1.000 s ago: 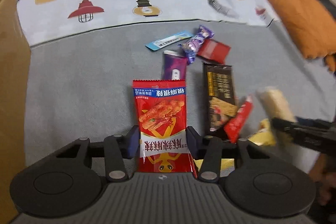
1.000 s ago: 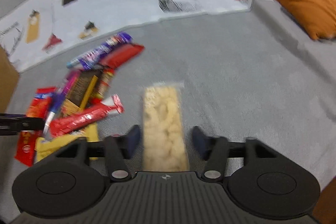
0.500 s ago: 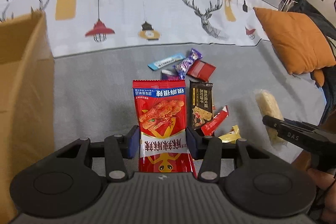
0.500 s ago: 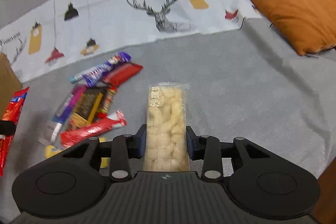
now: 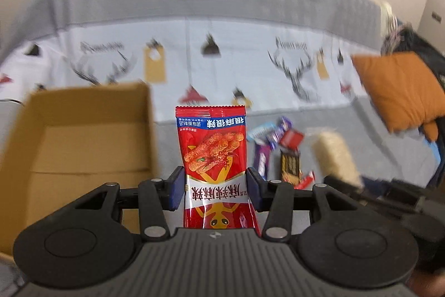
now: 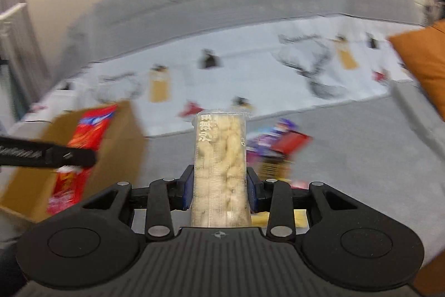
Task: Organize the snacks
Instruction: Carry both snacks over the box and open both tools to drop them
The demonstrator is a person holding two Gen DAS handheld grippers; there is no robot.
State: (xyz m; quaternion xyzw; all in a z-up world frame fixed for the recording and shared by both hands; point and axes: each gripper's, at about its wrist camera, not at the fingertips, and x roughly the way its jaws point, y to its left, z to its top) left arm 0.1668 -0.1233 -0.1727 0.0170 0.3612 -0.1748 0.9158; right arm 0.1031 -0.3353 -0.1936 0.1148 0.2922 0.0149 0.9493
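My left gripper (image 5: pixel 214 189) is shut on a red snack packet (image 5: pixel 212 146) and holds it upright in the air. The packet stands to the right of an open cardboard box (image 5: pixel 83 141). My right gripper (image 6: pixel 219 189) is shut on a long clear pack of pale puffed snack (image 6: pixel 221 157), also lifted. Seen from the left wrist, that pale pack (image 5: pixel 335 157) hangs at the right; seen from the right wrist, the red packet (image 6: pixel 80 155) hangs at the left in front of the box (image 6: pixel 119 157). Several loose snacks (image 5: pixel 278 146) lie on the grey sofa seat.
An orange cushion (image 5: pixel 403 91) lies at the right end of the seat. A white printed cloth (image 5: pixel 250 68) covers the sofa back behind the snacks. A yellow packet (image 6: pixel 297 217) lies on the seat just below my right gripper.
Both grippers have risen well above the seat with their packs. The right one closed on the pale pack early on. The box has come into fuller view at the left.
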